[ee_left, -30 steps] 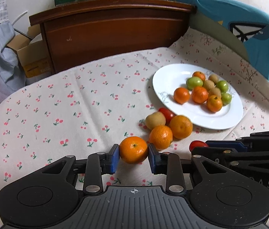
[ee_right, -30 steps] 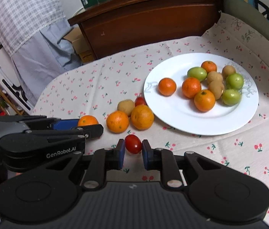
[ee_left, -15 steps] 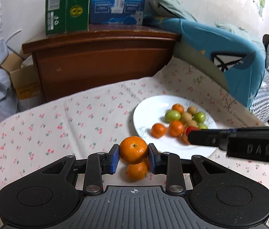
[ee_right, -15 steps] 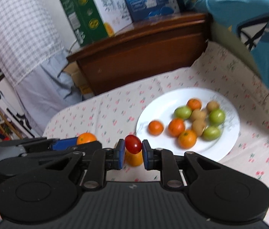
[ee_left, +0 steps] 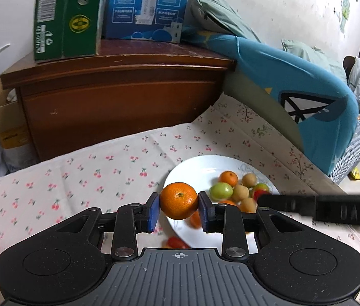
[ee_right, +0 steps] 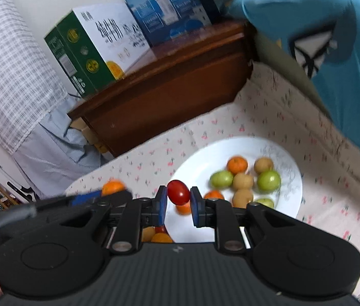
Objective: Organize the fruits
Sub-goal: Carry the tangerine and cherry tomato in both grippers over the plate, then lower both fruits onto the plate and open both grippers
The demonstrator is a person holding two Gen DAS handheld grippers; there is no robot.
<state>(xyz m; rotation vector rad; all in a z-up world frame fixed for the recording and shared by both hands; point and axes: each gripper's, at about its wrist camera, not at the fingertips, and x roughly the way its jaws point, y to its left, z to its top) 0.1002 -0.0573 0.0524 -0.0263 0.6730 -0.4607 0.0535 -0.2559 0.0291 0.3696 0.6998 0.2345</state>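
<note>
My left gripper [ee_left: 178, 205] is shut on an orange mandarin [ee_left: 178, 200] and holds it above the near left rim of the white plate [ee_left: 195, 170]. My right gripper [ee_right: 178, 199] is shut on a red cherry tomato [ee_right: 178, 192] and holds it above the plate [ee_right: 195, 163]. The plate holds several mandarins, green fruits and brown fruits. In the left wrist view the right gripper [ee_left: 261, 199] reaches in from the right with the tomato [ee_left: 259, 193] over the plate. In the right wrist view the left gripper's mandarin [ee_right: 112, 187] shows at the left. Loose fruit [ee_right: 161, 237] lies on the cloth below my fingers.
A cherry-print cloth [ee_left: 90, 173] covers the table. A brown wooden cabinet [ee_left: 118, 91] stands behind it with a green carton [ee_left: 65, 17] and a blue carton [ee_left: 146, 7] on top. A blue cushion [ee_left: 294, 81] lies at the right. A loose red tomato [ee_left: 176, 242] lies by the plate's near rim.
Both grippers have risen off the cloth with their fruit and moved forward over the plate. The loose fruit pile has dropped below the fingers in both views.
</note>
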